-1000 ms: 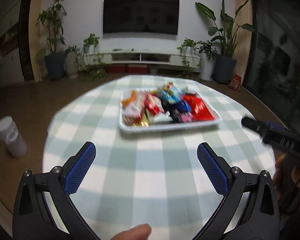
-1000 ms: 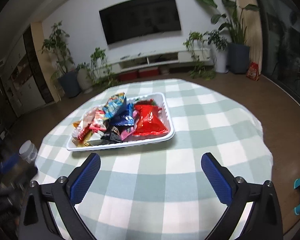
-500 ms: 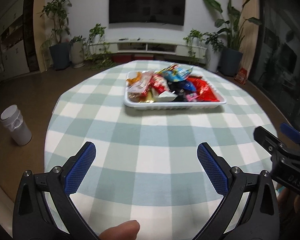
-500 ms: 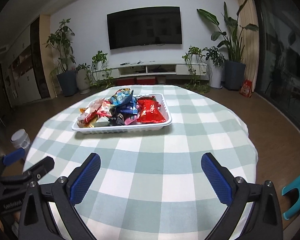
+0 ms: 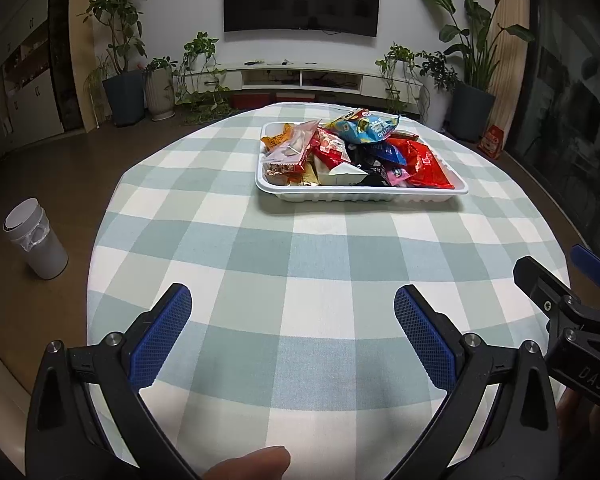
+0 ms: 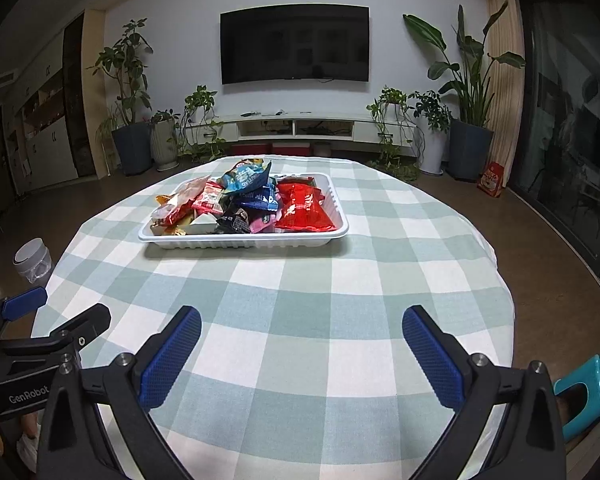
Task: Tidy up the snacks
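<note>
Ahead, a shallow white plastic tray (image 5: 364, 196) sits near the middle of a round bench covered in a green-and-white checked cloth (image 5: 300, 280). It holds a loose heap of crinkly foil snack packets (image 6: 244, 204): a flat red one (image 6: 304, 210) at the right, a puffy blue one (image 5: 364, 128) on top. These look light, soft, slippery and crushable, best pinched by a sealed edge. The left tongs (image 5: 292, 340) and right tongs (image 6: 302, 354) both hover spread wide and empty above the near cloth, well apart from the tray.
</note>
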Demonstrator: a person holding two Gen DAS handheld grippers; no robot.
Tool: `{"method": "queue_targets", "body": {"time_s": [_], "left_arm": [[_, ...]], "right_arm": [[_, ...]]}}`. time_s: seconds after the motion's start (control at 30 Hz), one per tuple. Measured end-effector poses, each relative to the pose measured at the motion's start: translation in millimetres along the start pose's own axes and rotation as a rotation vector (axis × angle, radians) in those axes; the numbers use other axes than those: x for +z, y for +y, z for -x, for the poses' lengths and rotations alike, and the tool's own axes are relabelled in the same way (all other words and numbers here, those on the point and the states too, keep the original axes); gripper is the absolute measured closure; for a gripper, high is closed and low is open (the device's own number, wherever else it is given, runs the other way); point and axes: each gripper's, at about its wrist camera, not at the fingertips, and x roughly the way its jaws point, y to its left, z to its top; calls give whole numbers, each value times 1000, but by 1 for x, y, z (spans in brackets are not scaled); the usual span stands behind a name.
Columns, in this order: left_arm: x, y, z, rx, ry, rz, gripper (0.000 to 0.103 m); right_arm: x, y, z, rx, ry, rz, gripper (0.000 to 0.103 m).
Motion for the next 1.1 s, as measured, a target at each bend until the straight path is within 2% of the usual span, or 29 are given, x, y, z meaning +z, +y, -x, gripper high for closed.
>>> {"method": "queue_targets", "body": {"time_s": [1.1], "left_arm": [[-1,1,-4,2,9,2,0]], "right_arm": [[-5,1,-2,1,14,3,0]]}}
